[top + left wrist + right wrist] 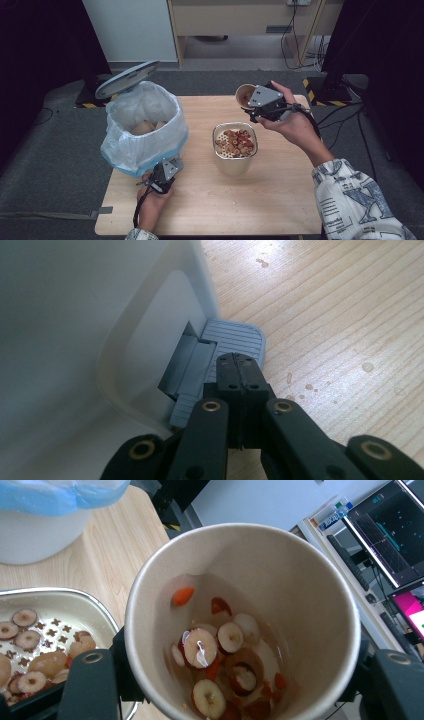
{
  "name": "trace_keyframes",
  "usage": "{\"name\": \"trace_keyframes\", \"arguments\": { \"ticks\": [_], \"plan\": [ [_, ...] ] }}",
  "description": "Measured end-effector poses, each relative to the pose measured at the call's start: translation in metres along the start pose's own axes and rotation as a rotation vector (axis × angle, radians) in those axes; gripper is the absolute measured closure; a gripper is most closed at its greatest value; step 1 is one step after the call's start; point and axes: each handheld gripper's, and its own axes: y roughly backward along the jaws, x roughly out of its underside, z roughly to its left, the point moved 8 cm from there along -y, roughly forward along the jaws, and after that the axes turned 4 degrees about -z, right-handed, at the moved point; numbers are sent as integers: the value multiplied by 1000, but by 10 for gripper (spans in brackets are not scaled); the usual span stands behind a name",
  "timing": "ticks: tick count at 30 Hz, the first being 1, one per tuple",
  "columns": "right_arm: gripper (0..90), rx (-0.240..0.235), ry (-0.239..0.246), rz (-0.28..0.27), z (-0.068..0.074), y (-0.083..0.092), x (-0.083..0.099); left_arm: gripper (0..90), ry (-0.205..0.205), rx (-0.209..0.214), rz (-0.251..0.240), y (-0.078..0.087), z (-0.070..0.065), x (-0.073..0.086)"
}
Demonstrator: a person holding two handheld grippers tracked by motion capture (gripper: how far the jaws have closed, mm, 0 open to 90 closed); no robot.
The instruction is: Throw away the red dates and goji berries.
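A white pedal bin (142, 125) lined with a blue-edged plastic bag stands at the table's left, its grey lid (127, 79) raised. My left gripper (159, 175) is shut, and its tips (235, 360) rest on the bin's grey ribbed pedal (240, 337). My right gripper (252, 107) is shut on a paper cup (245, 95), held tilted behind a metal container (235, 162). Inside the cup (280, 570) lie wet fruit slices (220, 650) and red bits. The container's perforated insert (30, 630) holds more slices.
The wooden table (210, 200) has bare surface in front of the container and to its right. Drops mark the wood near the pedal (367, 366). Behind the table stand a wooden cabinet (240, 20) and dark equipment with cables (345, 75).
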Motion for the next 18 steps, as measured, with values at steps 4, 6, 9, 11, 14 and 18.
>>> {"name": "trace_keyframes", "arguments": {
  "ticks": [4, 6, 9, 11, 14, 18],
  "plan": [
    [320, 3, 16, 11, -1, 0, 1, 894, 0, 0, 0, 0, 0, 0],
    [320, 5, 21, 11, -3, 1, 3, 894, -1, 1, 1, 0, 0, 0],
    [320, 3, 35, 8, -3, 1, 3, 894, -1, 1, 1, 0, 0, 0],
    [320, 0, 44, 4, -2, 1, 4, 894, -1, 1, 0, 0, 0, 0],
    [321, -1, 62, 7, -1, 0, 7, 894, -1, 0, 0, 0, 0, 0],
    [321, 1, 80, 0, -2, 1, 7, 894, 0, 0, 0, 0, 0, 0]
  ]
}}
